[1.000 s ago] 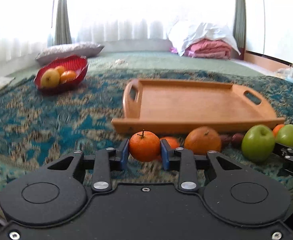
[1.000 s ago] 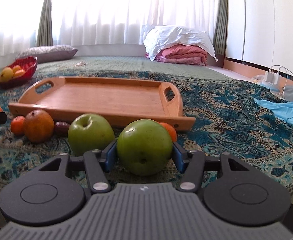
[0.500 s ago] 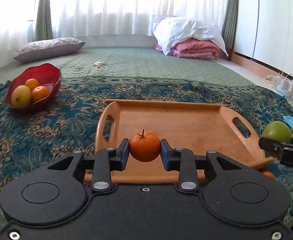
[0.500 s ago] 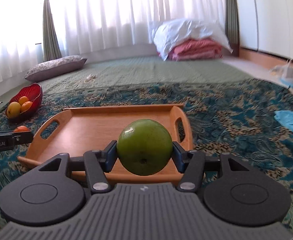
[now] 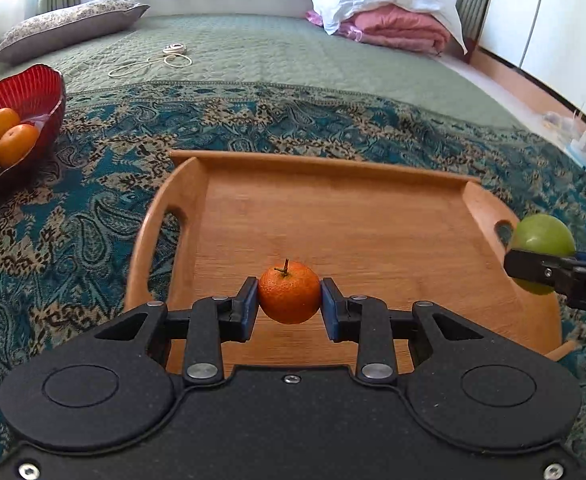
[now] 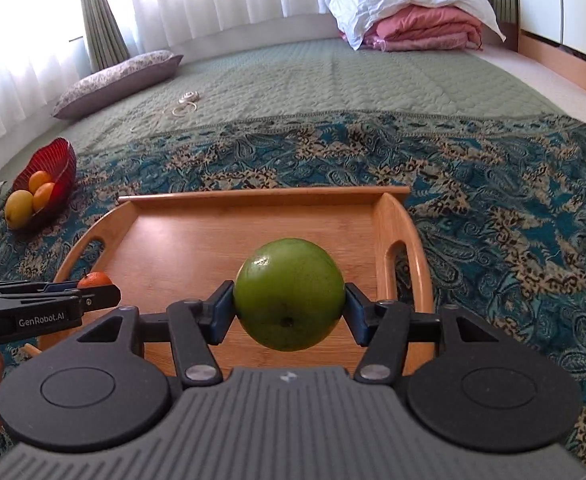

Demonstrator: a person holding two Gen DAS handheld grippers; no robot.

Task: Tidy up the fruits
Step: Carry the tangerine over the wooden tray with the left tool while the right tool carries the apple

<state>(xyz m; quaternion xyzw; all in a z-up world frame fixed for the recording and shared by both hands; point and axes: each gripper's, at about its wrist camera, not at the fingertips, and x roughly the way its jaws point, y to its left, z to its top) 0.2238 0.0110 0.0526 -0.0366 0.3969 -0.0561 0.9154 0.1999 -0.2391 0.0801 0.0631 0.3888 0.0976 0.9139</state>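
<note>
My left gripper (image 5: 289,300) is clamped on a mandarin (image 5: 289,293), fingers level, pointing to 12 o'clock. My right gripper (image 6: 289,312) grips a green apple (image 6: 289,294) the same way, sitting at the left one's 3 o'clock.

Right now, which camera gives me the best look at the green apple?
Right wrist view: the green apple fills the centre, clamped in the right gripper above the wooden tray. The left wrist view shows it only at the right edge, partly hidden by a gripper finger.
</note>
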